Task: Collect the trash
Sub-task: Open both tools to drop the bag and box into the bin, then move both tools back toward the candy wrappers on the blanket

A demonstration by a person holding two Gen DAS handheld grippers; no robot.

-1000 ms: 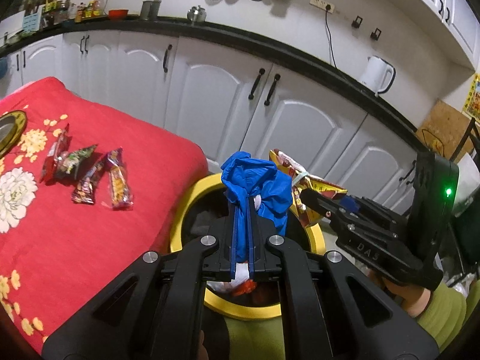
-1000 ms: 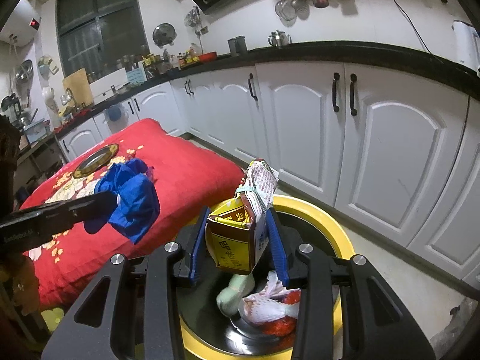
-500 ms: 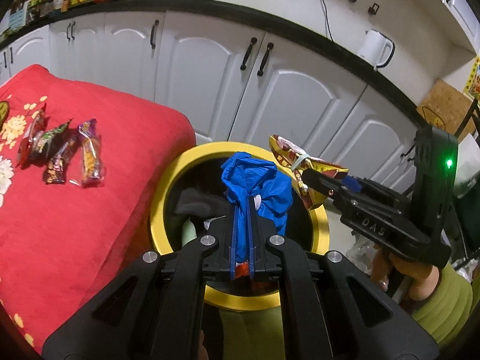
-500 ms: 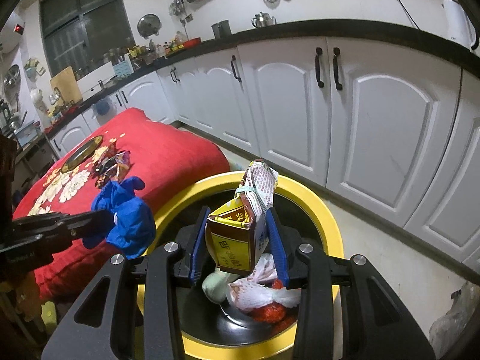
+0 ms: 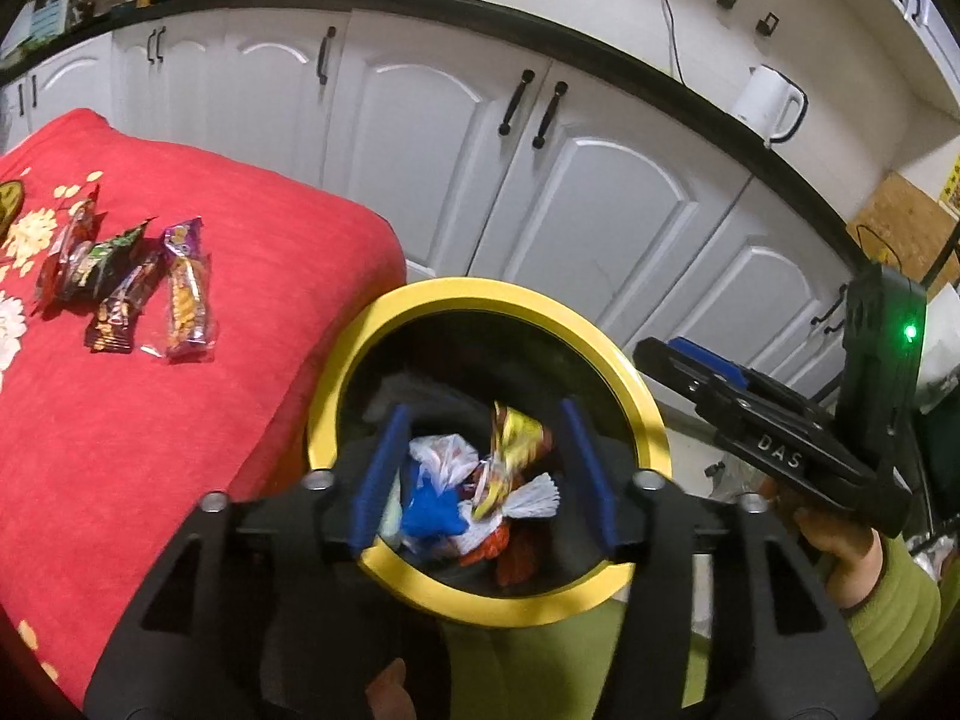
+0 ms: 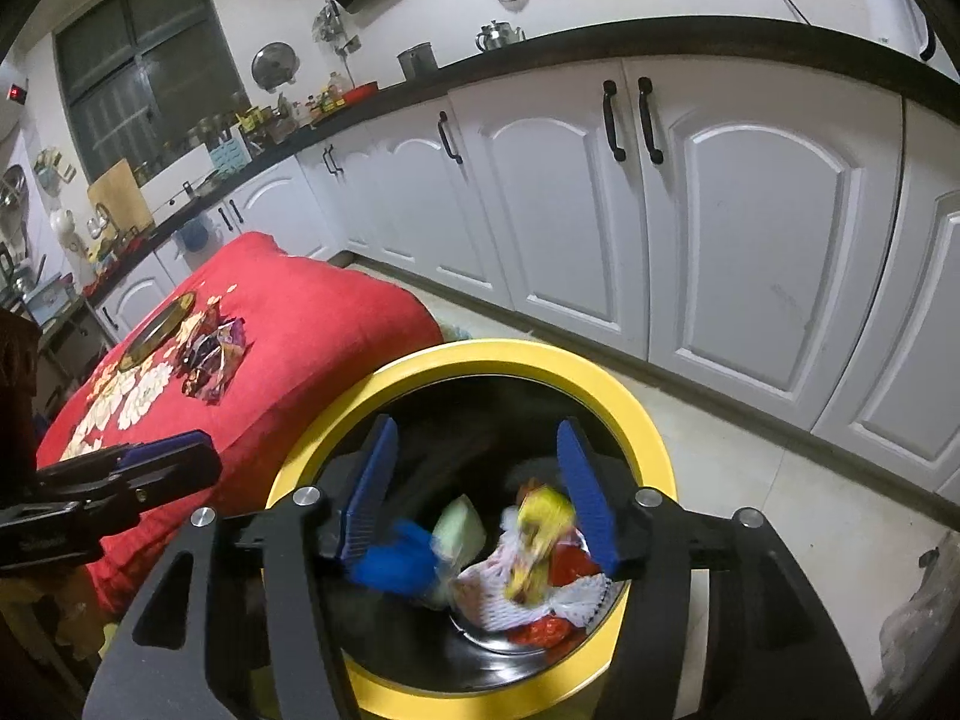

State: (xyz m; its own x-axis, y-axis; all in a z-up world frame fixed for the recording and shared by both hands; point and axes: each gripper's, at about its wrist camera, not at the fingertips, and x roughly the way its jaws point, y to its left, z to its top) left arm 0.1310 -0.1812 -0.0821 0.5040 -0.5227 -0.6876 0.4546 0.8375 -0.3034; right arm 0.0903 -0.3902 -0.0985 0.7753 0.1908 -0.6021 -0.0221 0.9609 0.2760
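both tongs hang over the yellow-rimmed trash bin [image 6: 651, 438] with jaws that have just been opening and now stand wide, nothing between them — left tongs [image 5: 487, 474], right tongs [image 6: 480, 495]. the blue glove [image 6: 393, 564] and the yellow snack packet [image 6: 537, 525] are blurred inside the bin, above the trash already in it. risk: four snack wrappers [image 5: 129, 291] remain on the red floral cloth [image 5: 150, 420] — thin, flat film can slip from the pads, and a release near the rim could drop one onto the floor.
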